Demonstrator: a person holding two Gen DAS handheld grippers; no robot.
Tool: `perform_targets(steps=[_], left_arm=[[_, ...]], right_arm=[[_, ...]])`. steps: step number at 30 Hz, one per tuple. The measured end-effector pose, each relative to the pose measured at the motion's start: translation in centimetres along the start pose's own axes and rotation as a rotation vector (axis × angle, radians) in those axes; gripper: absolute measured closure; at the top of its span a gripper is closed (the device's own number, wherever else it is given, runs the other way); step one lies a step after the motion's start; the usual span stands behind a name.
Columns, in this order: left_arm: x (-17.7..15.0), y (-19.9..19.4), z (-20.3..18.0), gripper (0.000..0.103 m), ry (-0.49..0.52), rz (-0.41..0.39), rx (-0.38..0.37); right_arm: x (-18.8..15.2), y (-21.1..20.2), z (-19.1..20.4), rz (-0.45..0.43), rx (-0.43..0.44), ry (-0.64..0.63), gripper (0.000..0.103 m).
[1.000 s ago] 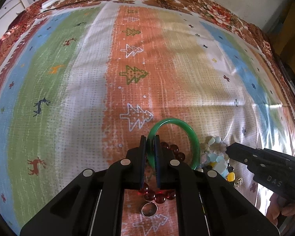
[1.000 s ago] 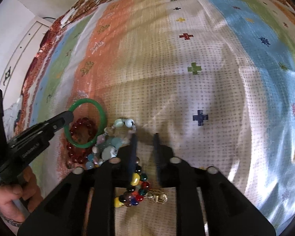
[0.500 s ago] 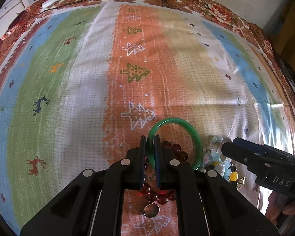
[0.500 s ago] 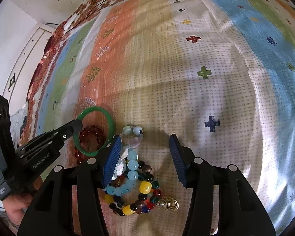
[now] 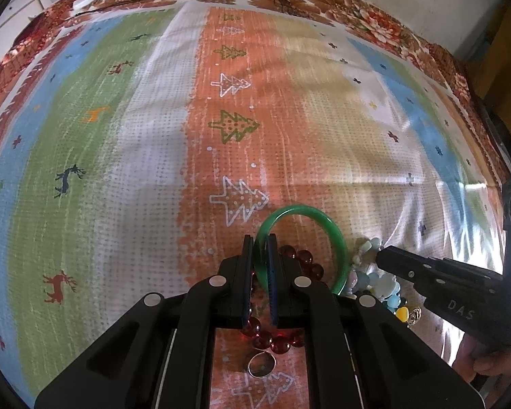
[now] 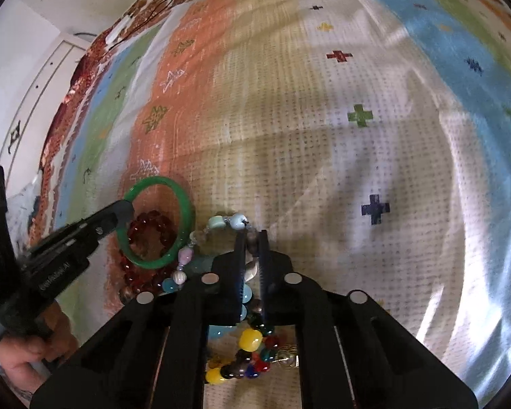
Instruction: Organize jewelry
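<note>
On the striped bedspread, the green bangle lies flat, its near rim pinched by the left hand-held gripper; the right hand-held gripper, angled steeply down, clamps the pale bead bracelet beside it.

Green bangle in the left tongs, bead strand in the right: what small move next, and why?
Probably lift the left tongs a little. They are shut on the green bangle, which lies over the dark red bead bracelet and beside the pale bead strand that the right tongs pinch. Lifting should separate them.
</note>
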State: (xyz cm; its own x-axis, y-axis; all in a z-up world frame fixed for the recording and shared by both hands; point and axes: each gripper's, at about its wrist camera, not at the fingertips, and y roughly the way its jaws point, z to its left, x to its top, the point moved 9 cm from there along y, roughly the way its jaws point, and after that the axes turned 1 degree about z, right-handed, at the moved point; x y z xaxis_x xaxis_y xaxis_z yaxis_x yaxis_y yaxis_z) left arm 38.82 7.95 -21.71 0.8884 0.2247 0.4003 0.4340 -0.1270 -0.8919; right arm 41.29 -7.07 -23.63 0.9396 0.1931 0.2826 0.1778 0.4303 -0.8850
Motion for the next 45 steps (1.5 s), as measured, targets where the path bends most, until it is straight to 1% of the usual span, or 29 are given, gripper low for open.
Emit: perform_targets(steps=[7,13,16,19,25,27,30,31,35,40,45], left_arm=[[0.5,-1.0,0.0,0.096,-0.008,-0.021,-0.011],[0.8,-2.3,-0.1,0.095,-0.014,-0.04,-0.023],[0.8,-2.9,-0.3,0.096,-0.013,-0.049,-0.028],[0.8,-3.4,-0.6,0.096,-0.014,-0.055,-0.033],[0.6,-4.9,-1.3,0.095,-0.012,-0.078,-0.041],[0.4,-5.3,-1.4,0.095,-0.006,-0.084,-0.036],[0.1,-6.1,-1.7,0.095,0.031,-0.104,0.009],[0.0,-6.4,-1.8,0.095,0.037,-0.108,0.013],[-0.4,-7.5,-1.8,0.095,0.029,-0.118,0.006],[-0.8,-8.9,-2.0,0.095,0.021,-0.137,0.003],[-1.2,-10.2,-2.3,0.095,0.034,-0.156,0.005]], right_arm=[[-0.3,-0.7,-0.1,-0.005,-0.002,-0.008,0.096],[-0.2,-2.3,0.0,-0.037,-0.011,-0.026,0.096],[-0.1,-3.3,0.7,-0.06,-0.036,-0.069,0.096],[-0.2,-4.2,1.5,-0.074,-0.035,-0.092,0.096],[0.1,-6.9,3.3,-0.133,-0.035,-0.141,0.096],[0.0,-7.7,3.8,-0.148,-0.046,-0.157,0.096],[-0.1,-8.5,4.3,-0.164,-0.06,-0.174,0.096],[-0.2,-8.7,4.3,-0.17,-0.069,-0.179,0.096],[-0.7,-9.5,4.4,-0.185,-0.082,-0.185,0.096],[-1.5,-11.0,5.0,-0.21,-0.079,-0.202,0.096],[-2.4,-13.0,6.2,-0.247,-0.083,-0.249,0.096]])
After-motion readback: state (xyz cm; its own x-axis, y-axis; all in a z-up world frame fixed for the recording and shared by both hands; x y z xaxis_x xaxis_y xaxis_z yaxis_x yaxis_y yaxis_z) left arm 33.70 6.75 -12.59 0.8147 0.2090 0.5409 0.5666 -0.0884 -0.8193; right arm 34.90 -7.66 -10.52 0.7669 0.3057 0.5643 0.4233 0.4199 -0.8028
